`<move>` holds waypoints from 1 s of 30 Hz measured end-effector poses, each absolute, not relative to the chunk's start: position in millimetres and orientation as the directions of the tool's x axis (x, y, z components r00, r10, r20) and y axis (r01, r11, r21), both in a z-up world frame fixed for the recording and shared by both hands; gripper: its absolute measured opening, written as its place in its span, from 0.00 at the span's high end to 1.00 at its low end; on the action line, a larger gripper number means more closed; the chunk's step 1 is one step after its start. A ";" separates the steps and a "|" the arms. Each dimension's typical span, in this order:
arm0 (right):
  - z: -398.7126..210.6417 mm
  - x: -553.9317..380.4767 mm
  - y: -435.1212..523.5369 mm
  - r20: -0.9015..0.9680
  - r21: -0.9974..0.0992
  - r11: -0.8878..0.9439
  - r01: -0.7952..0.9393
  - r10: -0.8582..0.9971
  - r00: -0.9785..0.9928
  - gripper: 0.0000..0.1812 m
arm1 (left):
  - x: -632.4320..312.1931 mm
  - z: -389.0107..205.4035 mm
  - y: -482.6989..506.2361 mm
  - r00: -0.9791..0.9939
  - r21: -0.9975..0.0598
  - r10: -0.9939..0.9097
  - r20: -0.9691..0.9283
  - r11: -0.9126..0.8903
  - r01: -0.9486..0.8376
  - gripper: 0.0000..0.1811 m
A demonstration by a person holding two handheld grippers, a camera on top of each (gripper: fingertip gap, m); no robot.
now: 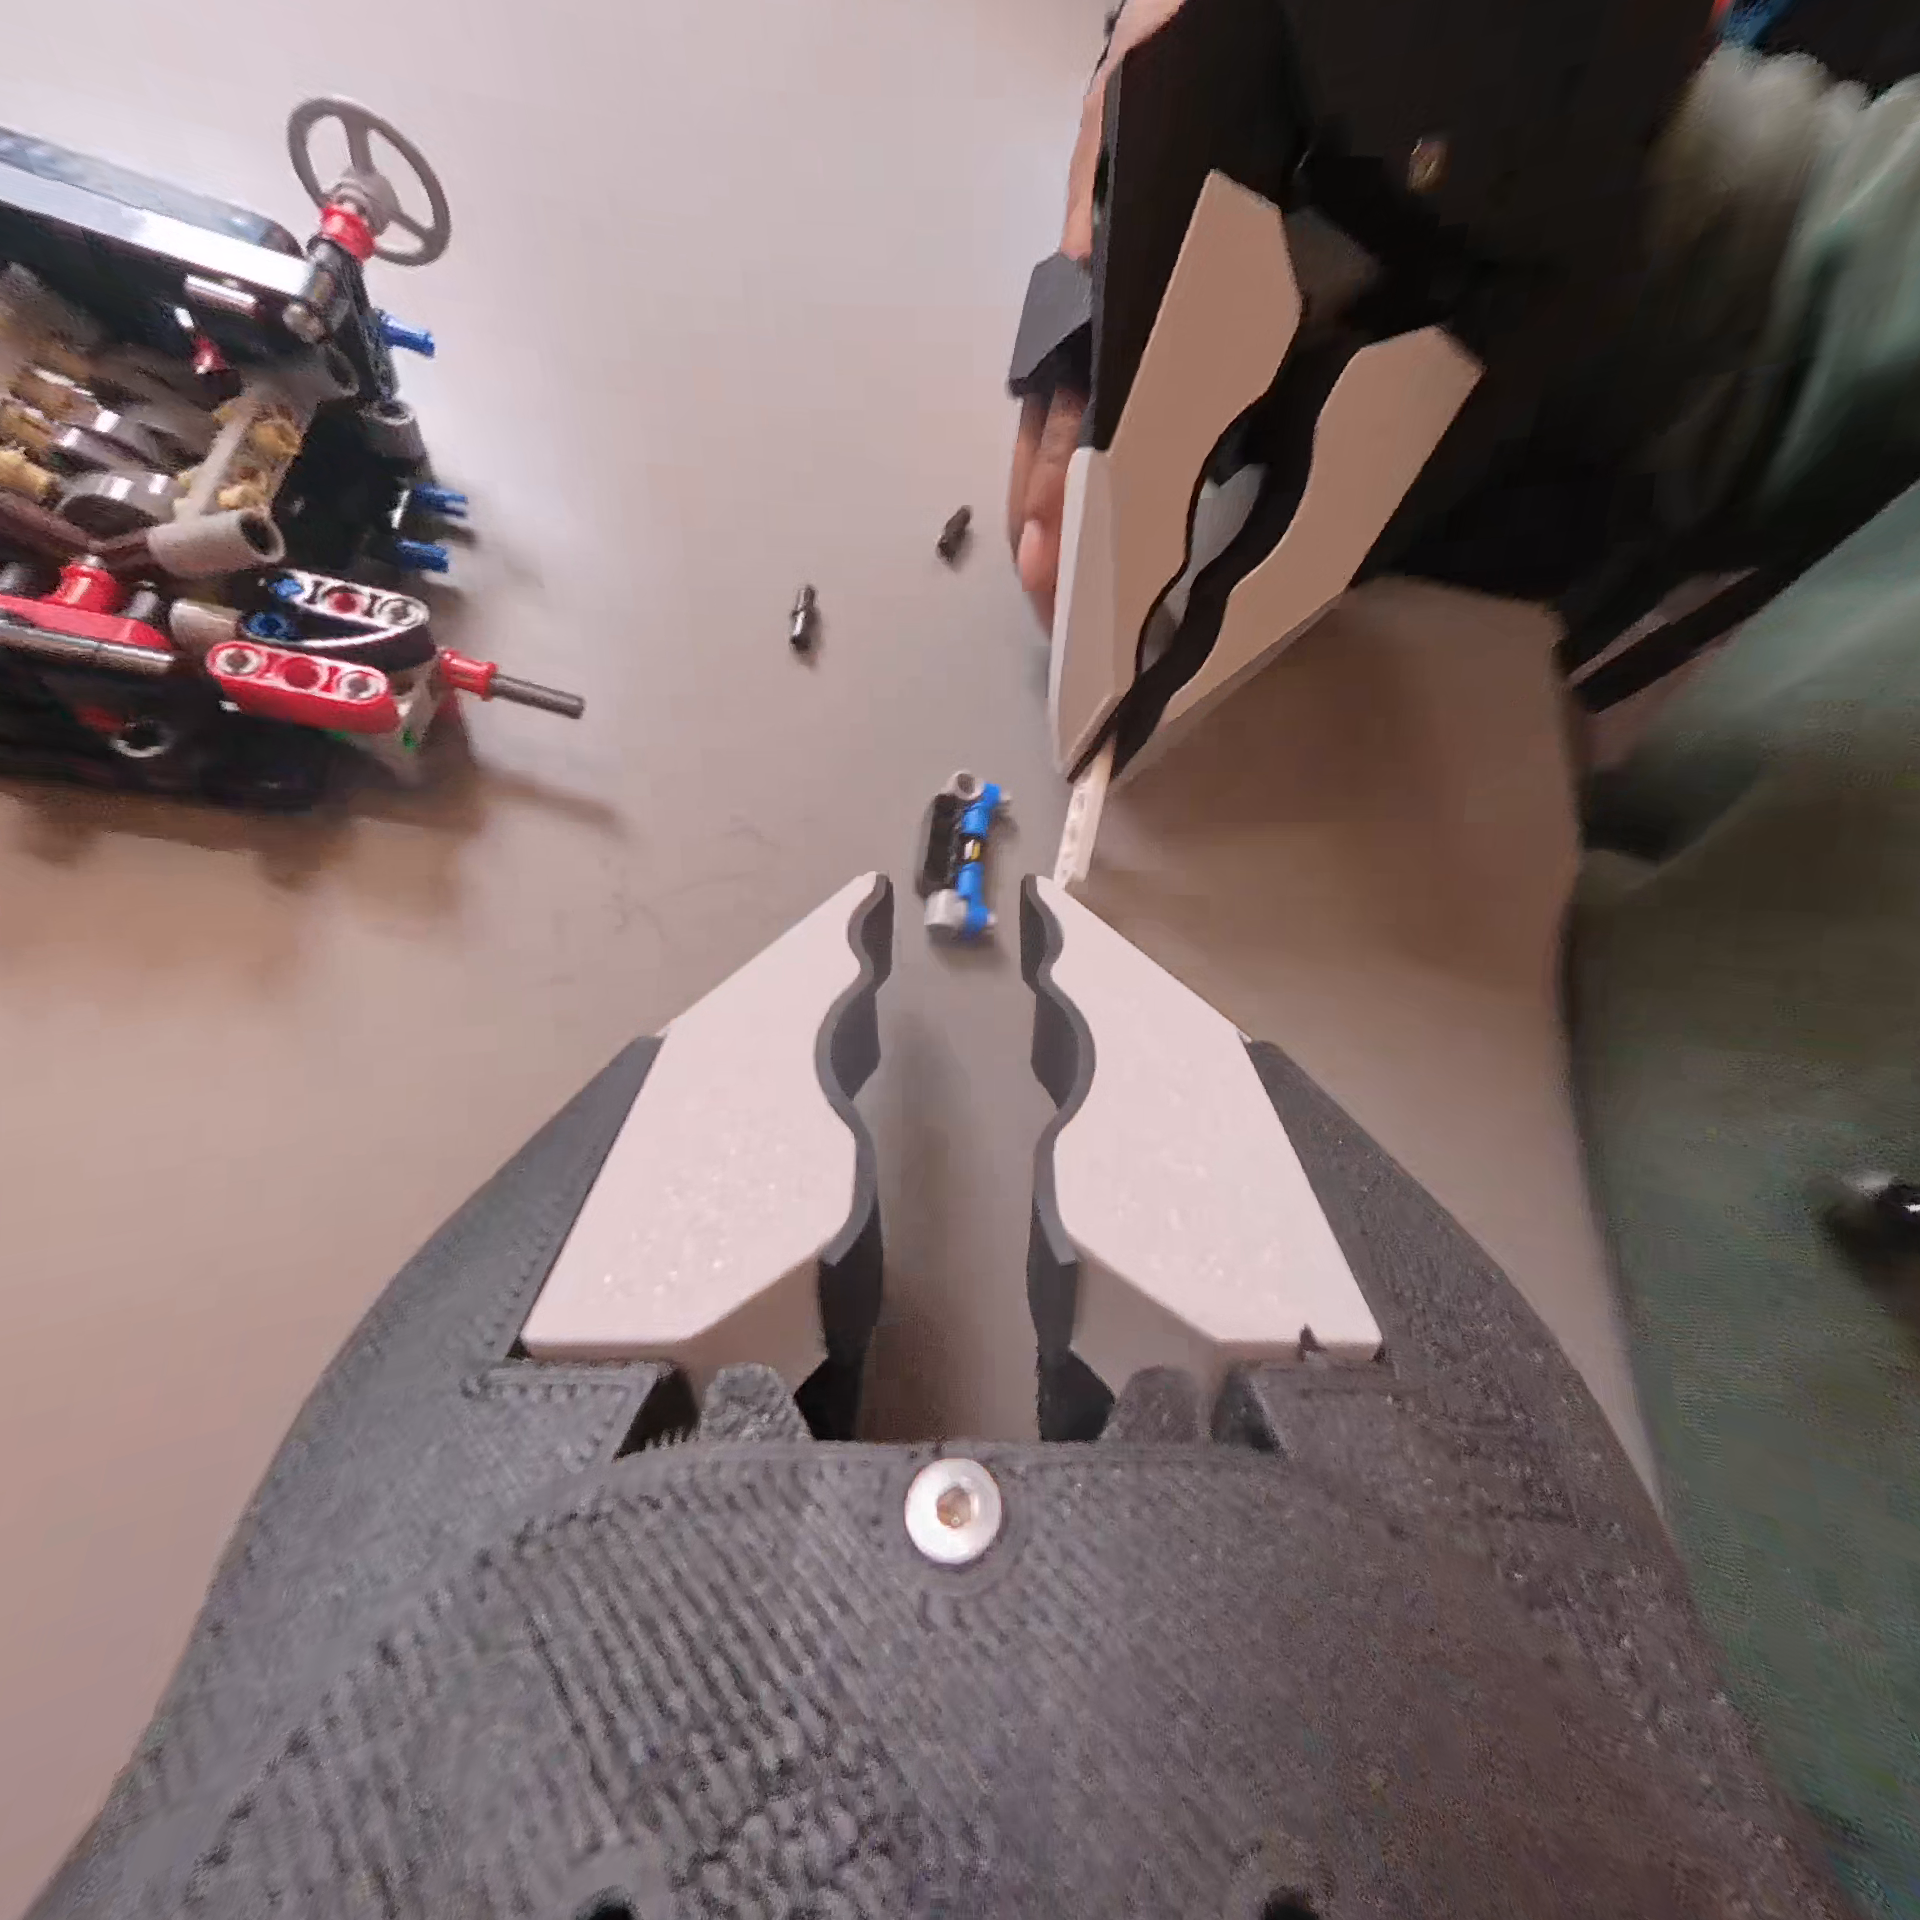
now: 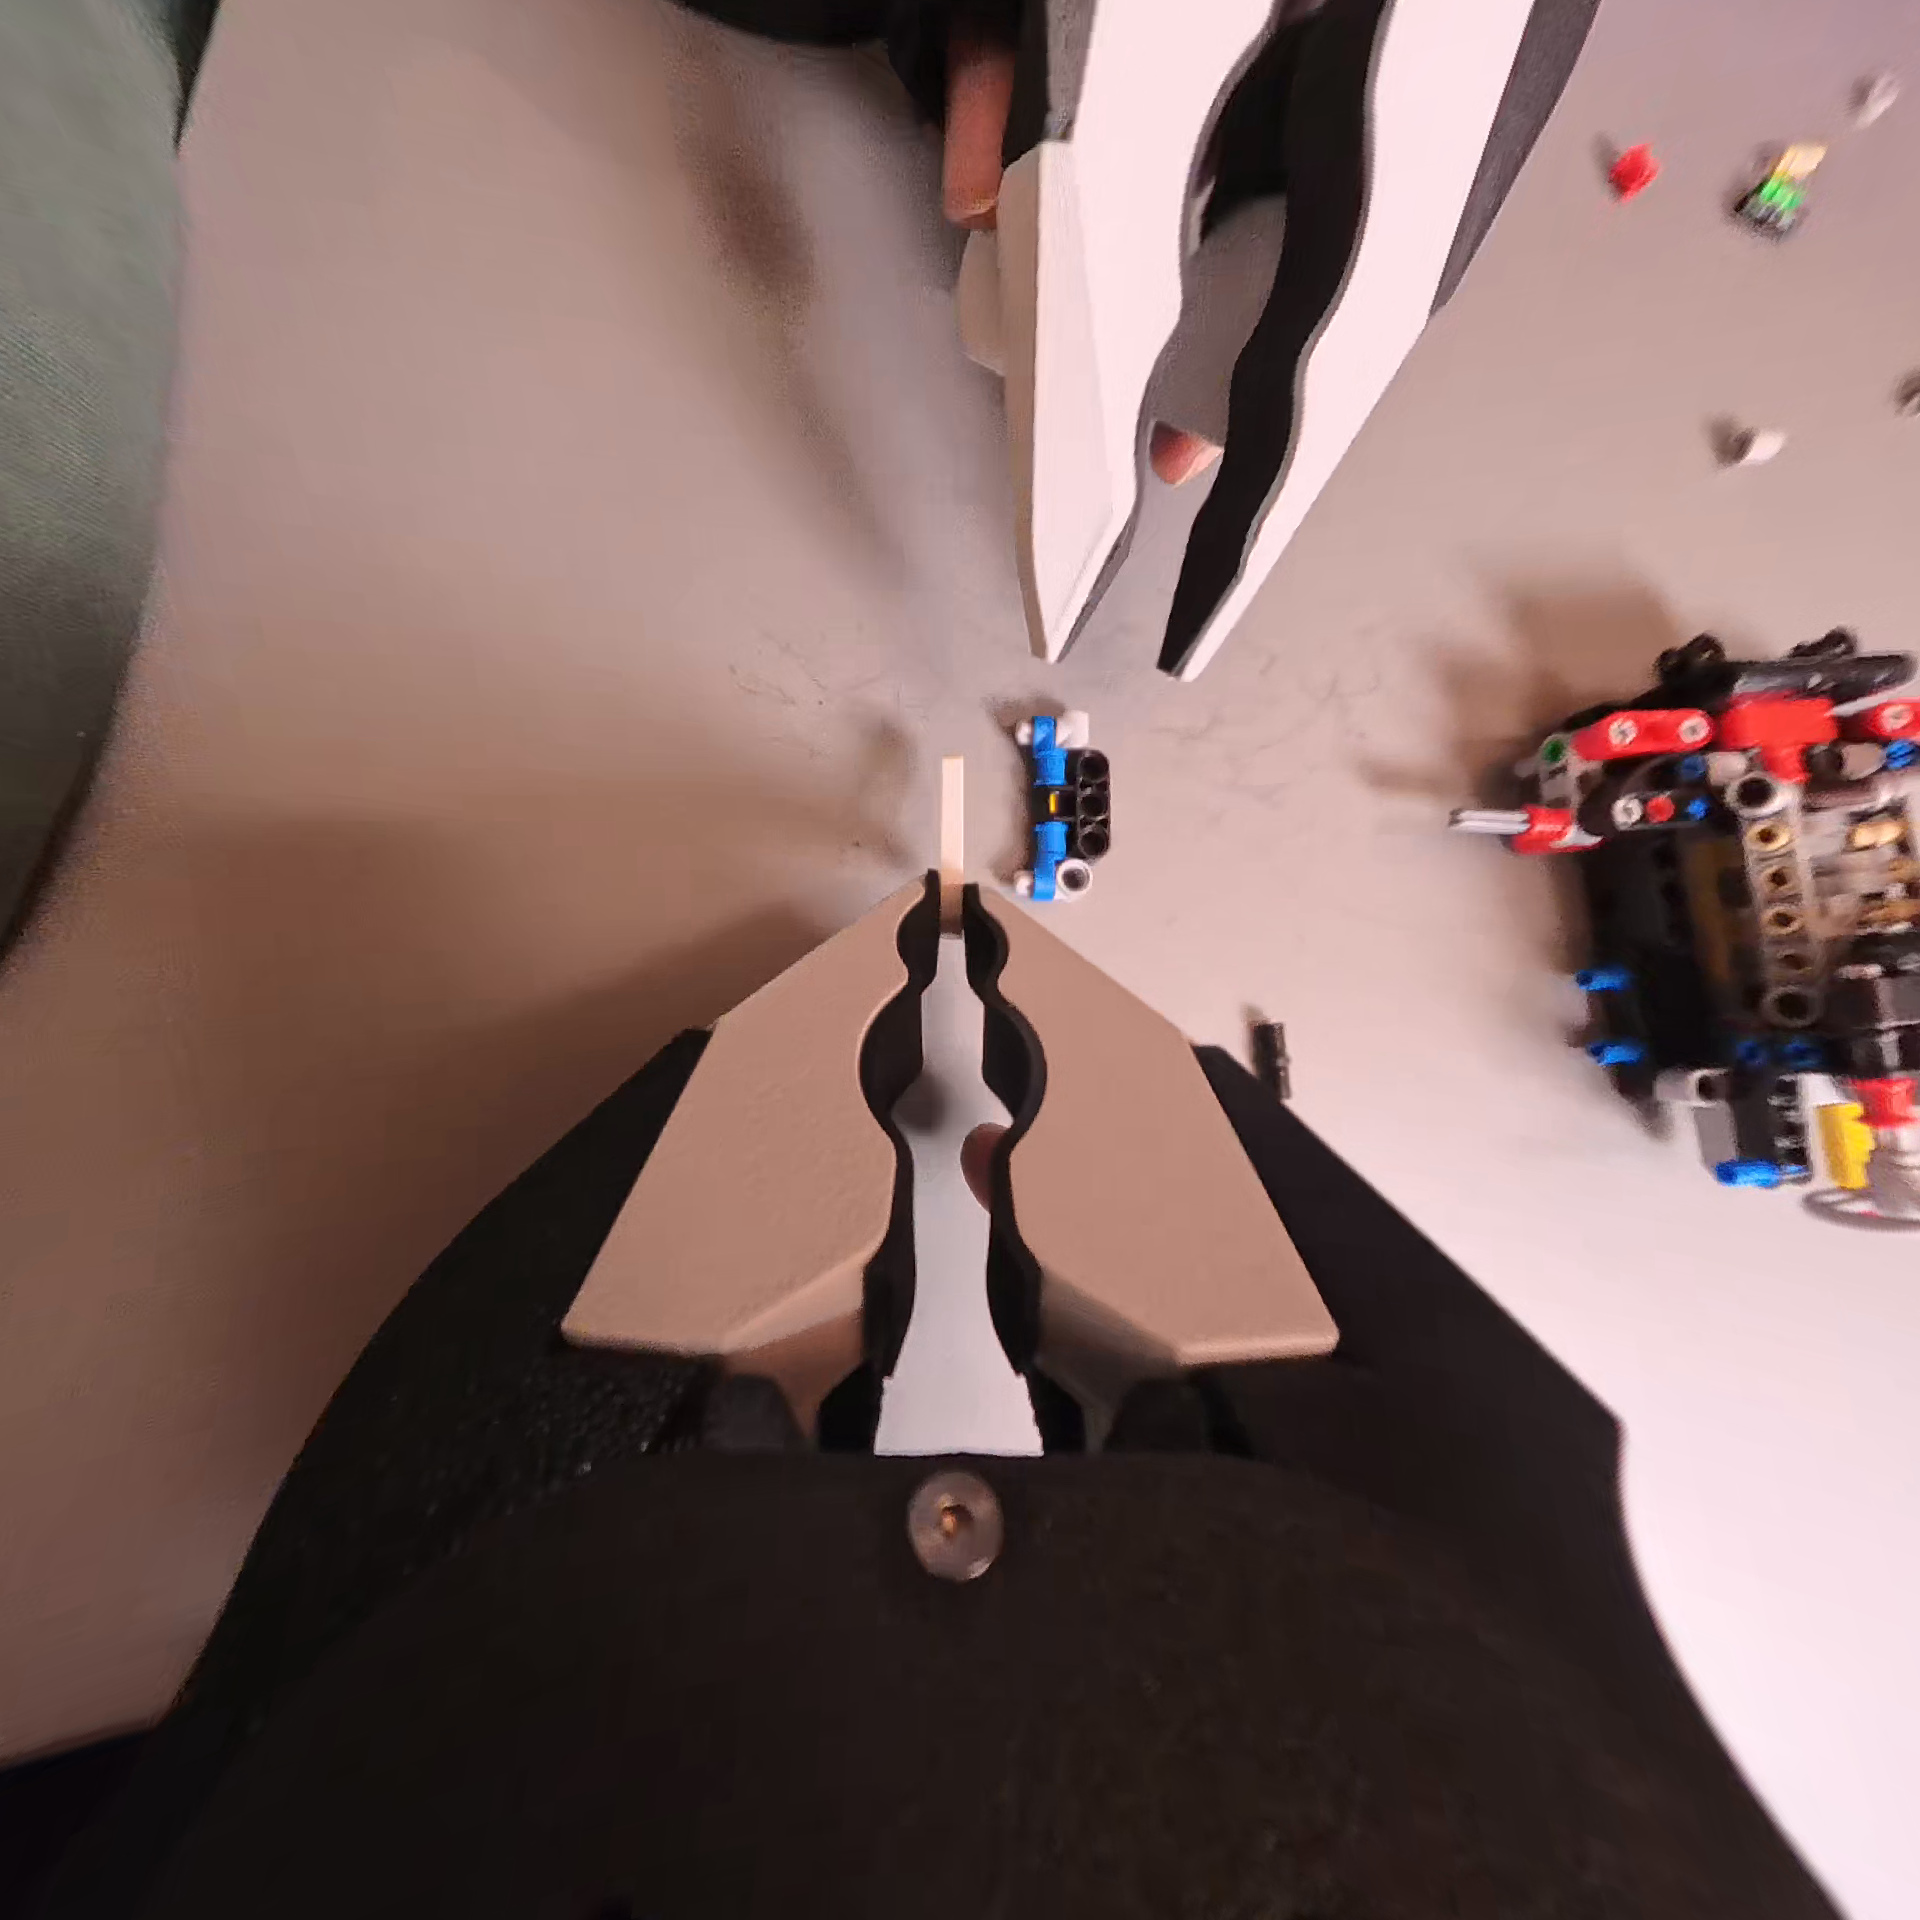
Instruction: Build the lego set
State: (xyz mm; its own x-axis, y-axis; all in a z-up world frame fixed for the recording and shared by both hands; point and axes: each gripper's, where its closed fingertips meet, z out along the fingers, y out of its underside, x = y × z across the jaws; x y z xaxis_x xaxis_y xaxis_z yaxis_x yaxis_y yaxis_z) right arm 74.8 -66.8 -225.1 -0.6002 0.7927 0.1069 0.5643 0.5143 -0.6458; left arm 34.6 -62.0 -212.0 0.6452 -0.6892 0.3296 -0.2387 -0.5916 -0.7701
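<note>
Right gripper [image 2: 948,902] fingers pinch a thin white beam [image 2: 953,808]; left gripper [image 1: 956,904] gapes empty over the blue-black subassembly [image 1: 964,860]. Far left, the half-built model [image 1: 197,499] awaits; loose pins [image 1: 802,615] remain.

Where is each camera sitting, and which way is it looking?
Left wrist view: rides on the left gripper, looks down at the table; a sleeve and fingers show.
Right wrist view: rides on the right gripper, which pinches a white beam; a fingertip shows.
Both share the small blue-and-black piece and the big lego model.
</note>
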 end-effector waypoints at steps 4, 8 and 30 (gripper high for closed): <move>-231.7 73.7 -64.7 0.071 -0.625 0.482 0.614 0.819 -0.570 0.99 | 36.4 -227.4 -58.7 0.662 -0.744 -0.698 0.273 -0.589 -0.314 0.88; -233.9 71.5 -65.4 0.073 -0.619 0.478 0.624 0.825 -0.560 0.94 | 42.0 -226.7 -57.6 0.643 -0.745 -0.713 0.280 -0.583 -0.322 0.87; -235.7 80.9 -59.6 0.165 -0.562 0.575 0.594 0.782 -0.601 0.96 | 59.1 -225.5 -76.6 0.603 -0.719 -0.722 0.340 -0.613 -0.328 0.87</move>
